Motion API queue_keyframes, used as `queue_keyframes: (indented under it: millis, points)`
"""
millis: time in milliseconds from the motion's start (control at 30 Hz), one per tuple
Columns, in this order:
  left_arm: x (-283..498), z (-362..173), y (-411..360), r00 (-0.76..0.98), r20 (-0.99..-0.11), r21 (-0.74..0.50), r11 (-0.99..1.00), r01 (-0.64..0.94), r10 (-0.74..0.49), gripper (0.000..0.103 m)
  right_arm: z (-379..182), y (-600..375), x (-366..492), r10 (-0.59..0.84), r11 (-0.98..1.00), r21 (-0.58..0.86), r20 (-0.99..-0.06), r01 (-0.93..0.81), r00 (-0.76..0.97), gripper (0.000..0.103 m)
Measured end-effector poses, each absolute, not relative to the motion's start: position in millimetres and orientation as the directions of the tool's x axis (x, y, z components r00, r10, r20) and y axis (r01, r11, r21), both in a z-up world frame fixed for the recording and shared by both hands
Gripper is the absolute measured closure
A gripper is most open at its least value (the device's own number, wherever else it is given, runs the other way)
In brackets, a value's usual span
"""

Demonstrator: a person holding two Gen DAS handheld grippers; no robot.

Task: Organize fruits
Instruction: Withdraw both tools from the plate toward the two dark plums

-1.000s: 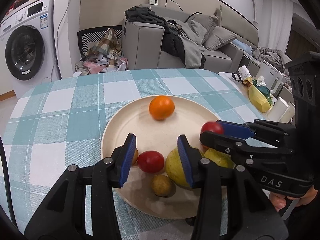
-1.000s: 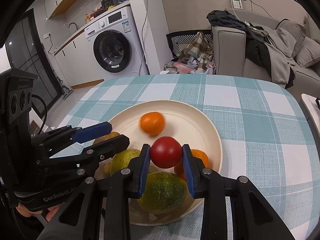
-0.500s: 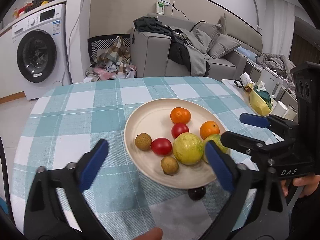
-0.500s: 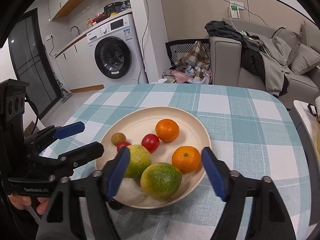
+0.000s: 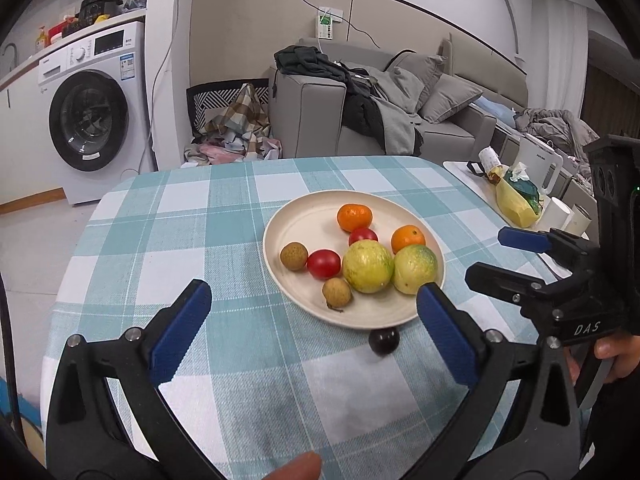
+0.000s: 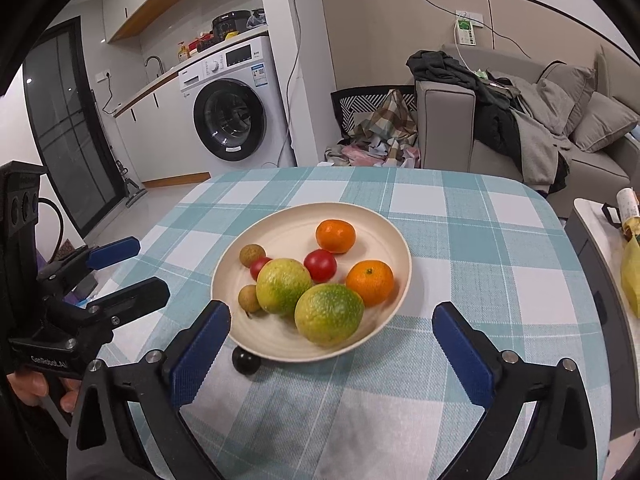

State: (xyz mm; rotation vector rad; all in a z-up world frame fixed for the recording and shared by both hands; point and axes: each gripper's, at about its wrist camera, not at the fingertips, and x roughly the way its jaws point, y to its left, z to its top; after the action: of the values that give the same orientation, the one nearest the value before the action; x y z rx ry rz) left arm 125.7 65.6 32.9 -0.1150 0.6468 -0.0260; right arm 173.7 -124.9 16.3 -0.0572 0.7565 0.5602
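Observation:
A cream plate (image 5: 304, 220) (image 6: 276, 336) on the checked tablecloth holds two oranges (image 5: 354, 217) (image 6: 369, 282), two red tomatoes (image 5: 323, 263) (image 6: 320, 265), two green-yellow citrus fruits (image 5: 368, 266) (image 6: 329, 314) and two small brown longans (image 5: 294, 255) (image 6: 252, 255). A small dark round fruit (image 5: 384, 341) (image 6: 245, 360) lies on the cloth against the plate's near rim. My left gripper (image 5: 314, 330) is open and empty, back from the plate. My right gripper (image 6: 332, 354) is open and empty, also back from the plate.
A side table at the right carries a yellow bag (image 5: 516, 200), a white kettle (image 5: 538, 166) and cups. A washing machine (image 5: 92, 120), a laundry heap (image 5: 236, 136) and a grey sofa (image 5: 360, 116) stand beyond the table.
My right gripper opened and left the red tomato on the plate. Both grippers opened wide and drew back from the plate.

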Motion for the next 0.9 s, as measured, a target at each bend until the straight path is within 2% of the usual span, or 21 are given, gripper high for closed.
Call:
queue_keyframes:
  millis: [900]
  points:
    - [62.8,17.8,48.3,0.777,-0.627,-0.099,0.995,-0.011,-0.054,0.001,0.6,-128.4,108.9,0.454,0.837,0.115,-0.691,-0.534,0.562,0.0]
